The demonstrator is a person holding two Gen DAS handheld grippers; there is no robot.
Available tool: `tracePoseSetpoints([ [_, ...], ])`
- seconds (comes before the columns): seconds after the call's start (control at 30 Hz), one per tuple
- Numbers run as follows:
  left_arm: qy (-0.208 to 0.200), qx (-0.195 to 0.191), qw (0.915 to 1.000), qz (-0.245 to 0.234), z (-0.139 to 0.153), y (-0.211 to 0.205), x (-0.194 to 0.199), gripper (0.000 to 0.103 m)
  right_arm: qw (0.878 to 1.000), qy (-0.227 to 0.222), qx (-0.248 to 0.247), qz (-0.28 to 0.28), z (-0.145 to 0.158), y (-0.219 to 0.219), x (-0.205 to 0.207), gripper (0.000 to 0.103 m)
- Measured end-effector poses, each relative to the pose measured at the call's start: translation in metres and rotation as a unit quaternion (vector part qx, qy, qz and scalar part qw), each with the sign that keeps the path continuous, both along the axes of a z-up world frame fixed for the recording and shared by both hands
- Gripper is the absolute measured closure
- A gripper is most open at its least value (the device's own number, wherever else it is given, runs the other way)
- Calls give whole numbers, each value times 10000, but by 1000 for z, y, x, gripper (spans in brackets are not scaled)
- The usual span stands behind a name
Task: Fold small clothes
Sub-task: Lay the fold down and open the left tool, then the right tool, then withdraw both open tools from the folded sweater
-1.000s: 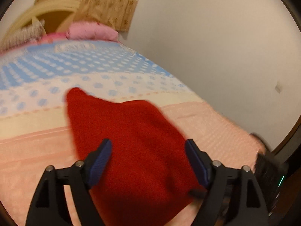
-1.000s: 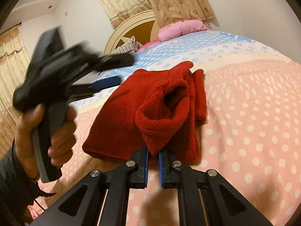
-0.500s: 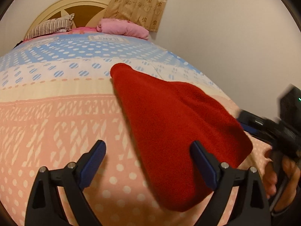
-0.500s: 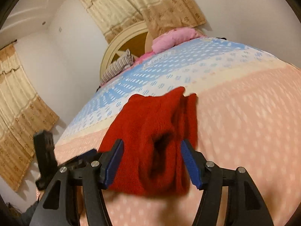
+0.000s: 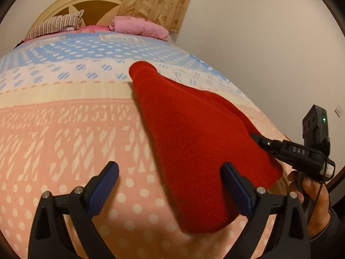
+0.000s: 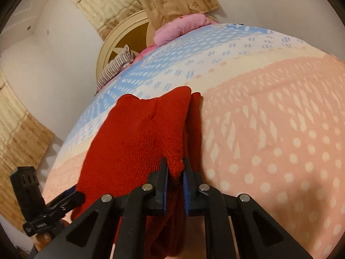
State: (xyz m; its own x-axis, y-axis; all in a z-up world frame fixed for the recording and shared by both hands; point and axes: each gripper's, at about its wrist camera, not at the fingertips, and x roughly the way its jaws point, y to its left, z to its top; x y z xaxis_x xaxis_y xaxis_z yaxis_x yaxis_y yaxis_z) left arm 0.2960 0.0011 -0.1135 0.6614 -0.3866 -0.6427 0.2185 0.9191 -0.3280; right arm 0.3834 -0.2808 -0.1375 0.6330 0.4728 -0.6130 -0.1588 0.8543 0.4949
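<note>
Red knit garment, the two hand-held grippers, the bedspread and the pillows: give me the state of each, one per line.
red knit garment: folded over, lying on the bed, one edge pinched
right hand-held gripper: shut on the garment's near edge
left hand-held gripper: jaws opening, clamping nothing
bedspread: spread flat
pink pillow: at the headboard
striped pillow: leaning on the headboard

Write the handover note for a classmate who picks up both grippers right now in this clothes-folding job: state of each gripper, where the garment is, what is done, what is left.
Left gripper: jaws opening, wide apart, nothing pressed between its pads; it is low over the bedspread, beside the garment's near end.
Right gripper: shut on a bunched edge of the red knitted garment.
The garment lies on the bed, partly doubled over in uneven layers, one end pointing toward the pink pillow.
Done: a first rough fold, it seems.
Left: probably take the free end with the left gripper, finish the fold, flatten, release.
</note>
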Motion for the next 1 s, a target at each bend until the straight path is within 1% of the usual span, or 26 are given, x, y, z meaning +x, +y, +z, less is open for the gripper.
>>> tracePoseSetpoints([
  [0.07, 51, 81, 10000, 4, -1, -3, 1, 4, 9998, -70, -168, 101, 1, 6, -4, 92],
  [0.13, 169, 186, 9997, 24, -5, -4, 6, 3, 9996, -72, -239, 145, 0, 7, -4, 92],
  [0.2, 265, 252, 9993, 73, -8, -6, 9, 0, 9995, -48, -269, 145, 2, 5, -1, 90],
  [0.23, 285, 292, 9991, 92, -9, -7, 9, 0, 9994, -51, -336, 88, 5, 5, 0, 82],
  [0.27, 292, 322, 9990, 110, -10, -7, 10, 0, 9986, -69, -526, -54, 11, 4, 1, 77],
  [0.3, 289, 356, 9989, 118, -11, -8, 9, 0, 9959, -132, -861, -249, 20, 7, 1, 66],
  [0.33, 282, 381, 9988, 101, -11, -10, 9, 0, 9928, -297, -1106, -355, 31, 11, -1, 61],
  [0.37, 278, 402, 9988, 83, -11, -11, 9, 0, 9916, -478, -1159, -327, 41, 16, -3, 61],
  [0.43, 255, 465, 9986, 73, -9, -13, 7, 0, 9912, -815, -1047, -34, 61, 28, -3, 60],
  [0.47, 228, 488, 9985, 87, -8, -13, 6, 0, 9911, -921, -934, 234, 68, 37, 0, 59],
  [0.5, 150, 510, 9985, 111, -5, -14, 4, 0, 9914, -921, -765, 520, 70, 45, 5, 56],
  [0.57, -40, 466, 9987, 180, 3, -11, -1, 0, 9911, -726, -353, 1058, 62, 56, 19, 55],
  [0.6, -235, 320, 9989, 253, 10, -6, -5, 0, 9905, -587, -399, 1180, 55, 61, 26, 55],
  [0.67, -354, 113, 9987, 336, 14, 0, -6, 0, 9888, -180, -770, 1262, 30, 67, 37, 55],
  [0.7, -285, 43, 9989, 374, 14, 2, -2, 0, 9880, -63, -765, 1338, 18, 65, 39, 55],
  [0.73, -200, 21, 9992, 355, 12, 1, 1, 0, 9879, -199, -662, 1391, 12, 58, 36, 56],
  [0.77, -102, 10, 9994, 315, 9, 0, 5, 0, 9874, -297, -659, 1404, 11, 53, 32, 56],
  [0.87, 269, 164, 9992, 228, -8, -9, 18, 0, 9863, -332, -684, 1461, 9, 45, 23, 56],
  [0.93, 456, 132, 9988, 137, -15, -12, 21, 0, 9845, -370, -723, 1552, 9, 43, 18, 56],
  [1.0, 561, 71, 9984, 78, -18, -11, 22, 0, 9840, -379, -558, 1649, 12, 37, 18, 56],
])
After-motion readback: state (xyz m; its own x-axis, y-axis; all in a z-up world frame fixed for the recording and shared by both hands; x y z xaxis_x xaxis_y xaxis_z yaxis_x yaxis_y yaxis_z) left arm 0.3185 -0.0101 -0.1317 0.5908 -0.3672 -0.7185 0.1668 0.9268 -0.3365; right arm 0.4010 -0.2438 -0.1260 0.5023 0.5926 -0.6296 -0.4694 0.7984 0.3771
